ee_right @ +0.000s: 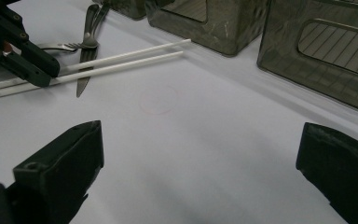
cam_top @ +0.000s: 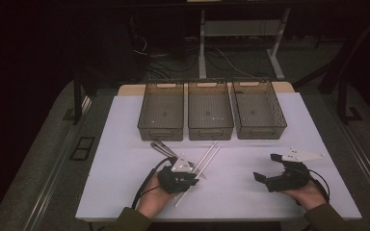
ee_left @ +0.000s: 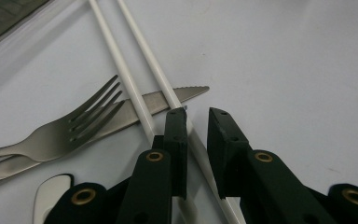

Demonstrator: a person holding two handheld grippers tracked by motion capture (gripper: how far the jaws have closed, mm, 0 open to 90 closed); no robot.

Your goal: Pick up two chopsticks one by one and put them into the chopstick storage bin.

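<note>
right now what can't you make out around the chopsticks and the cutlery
- Left gripper view: the left hand-held gripper straddles one white chopstick; whether the pads touch it is unclear.
- Left gripper view: the pale item at the bottom edge is cut off by a jaw and the frame.
- High view: the fork and knife are too small and dim to separate.
- Right gripper view: the knife handle is cut off by the top edge.
</note>
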